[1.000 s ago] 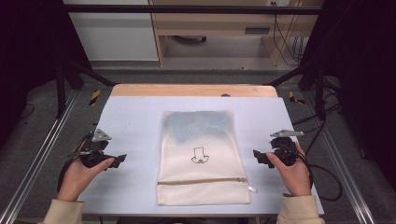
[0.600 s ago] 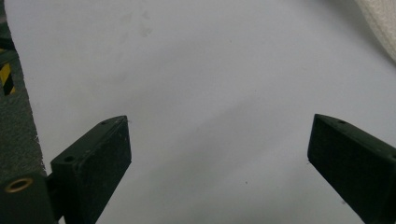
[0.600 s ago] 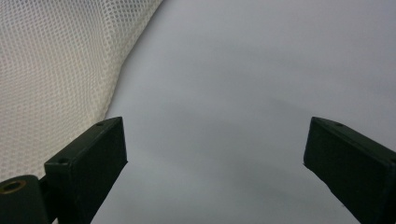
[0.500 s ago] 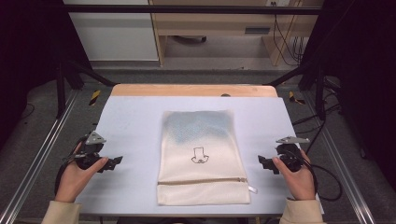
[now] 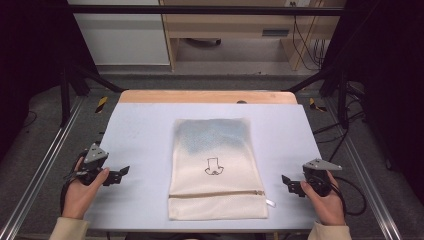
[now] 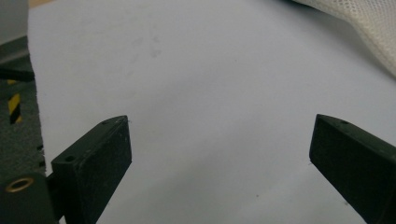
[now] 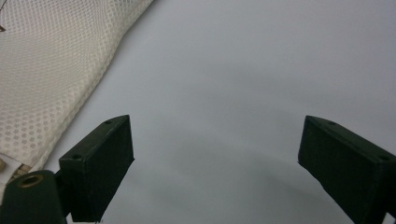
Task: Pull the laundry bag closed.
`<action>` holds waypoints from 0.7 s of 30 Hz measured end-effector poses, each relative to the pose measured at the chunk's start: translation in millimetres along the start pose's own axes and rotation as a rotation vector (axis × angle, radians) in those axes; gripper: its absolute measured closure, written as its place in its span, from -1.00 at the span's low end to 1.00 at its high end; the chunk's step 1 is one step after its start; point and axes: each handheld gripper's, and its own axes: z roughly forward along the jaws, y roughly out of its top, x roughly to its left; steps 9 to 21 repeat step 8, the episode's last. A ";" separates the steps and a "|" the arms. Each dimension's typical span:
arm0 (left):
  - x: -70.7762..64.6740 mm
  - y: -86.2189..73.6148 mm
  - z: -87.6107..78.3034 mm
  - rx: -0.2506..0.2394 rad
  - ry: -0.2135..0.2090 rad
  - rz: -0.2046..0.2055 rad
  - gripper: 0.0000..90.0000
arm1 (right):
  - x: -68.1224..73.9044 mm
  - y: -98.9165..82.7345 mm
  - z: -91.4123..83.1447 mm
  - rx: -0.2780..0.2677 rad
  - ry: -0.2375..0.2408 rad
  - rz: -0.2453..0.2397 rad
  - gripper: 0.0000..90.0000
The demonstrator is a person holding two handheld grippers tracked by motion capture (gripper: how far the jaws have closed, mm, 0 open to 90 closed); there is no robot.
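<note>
Your pale grey-blue rectangular table top [image 5: 145, 135] takes up the middle of the high view, with a light wooden strip [image 5: 207, 96] along its far edge at the upper centre of the frame. Lying flat in the centre of that surface is the cream mesh fabric bag [image 5: 215, 167], a tall rectangle with a greyish patch showing across its upper part, a small black line drawing [image 5: 213, 167] near its middle and a zip [image 5: 215, 194] running across it close to the lower edge, the white pull [image 5: 270, 202] sticking out at the bag's lower right.

At the lower left of the high view you hold the left gripper [image 5: 120, 174] low over the bare table, well apart from the bag's left edge, with its jaws pointing towards the bag. In the left gripper view the two black jaws stand wide apart with only table between them, and the bag's mesh edge [image 6: 369, 32] sits in the upper right corner.

At the lower right of the high view the right gripper [image 5: 289, 184] sits near the bag's lower right corner, not touching it. Its jaws have just been closing a little, yet in the right gripper view they are wide apart over bare table with nothing between them; the bag's mesh [image 7: 51, 70] fills the upper left there.
</note>
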 end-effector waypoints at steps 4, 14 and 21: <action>0.6 -3.7 -1.6 -0.022 -0.001 0.013 -0.88 | 1.1 -6.3 2.8 -0.004 0.023 -0.007 -0.77; -0.5 -6.0 2.3 -0.026 -0.013 0.015 -0.88 | 1.8 -4.5 5.4 -0.015 0.008 0.003 -0.79; -0.5 -6.0 2.3 -0.026 -0.013 0.015 -0.88 | 1.8 -4.5 5.4 -0.015 0.008 0.003 -0.79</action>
